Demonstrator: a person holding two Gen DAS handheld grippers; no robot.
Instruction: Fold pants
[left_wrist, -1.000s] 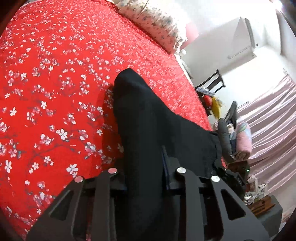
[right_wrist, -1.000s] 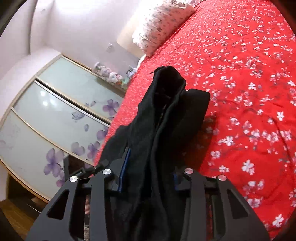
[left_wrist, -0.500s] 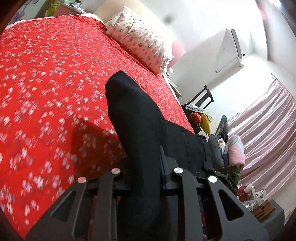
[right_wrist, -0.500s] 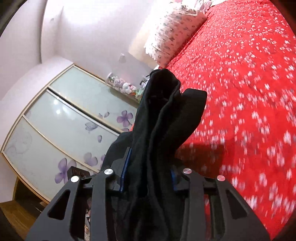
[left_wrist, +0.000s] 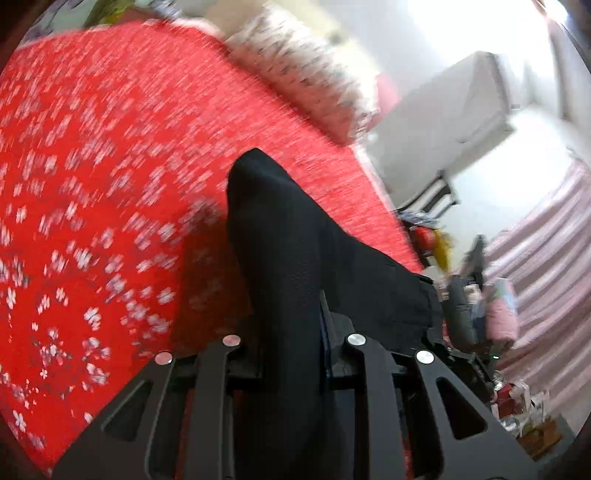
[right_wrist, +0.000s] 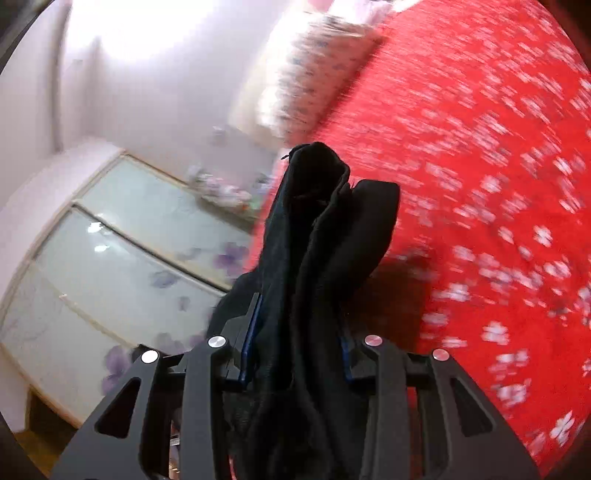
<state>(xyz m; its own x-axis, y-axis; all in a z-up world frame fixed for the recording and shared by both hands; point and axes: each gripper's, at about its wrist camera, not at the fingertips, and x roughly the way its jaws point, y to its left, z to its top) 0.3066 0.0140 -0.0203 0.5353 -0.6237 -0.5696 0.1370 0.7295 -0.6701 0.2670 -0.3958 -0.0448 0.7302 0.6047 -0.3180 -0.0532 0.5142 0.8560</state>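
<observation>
Red bedspread (left_wrist: 110, 184) behind black pants (left_wrist: 288, 258)

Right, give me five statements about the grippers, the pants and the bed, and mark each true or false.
1. The left gripper is shut on the black pants. True.
2. The right gripper is open and holds nothing. False: it is shut on the black pants too.
3. The bedspread is red with white flowers. True.
4. The pants are blue denim. False: they are black.
5. A flowered pillow lies at the far end of the bed. True.
</observation>
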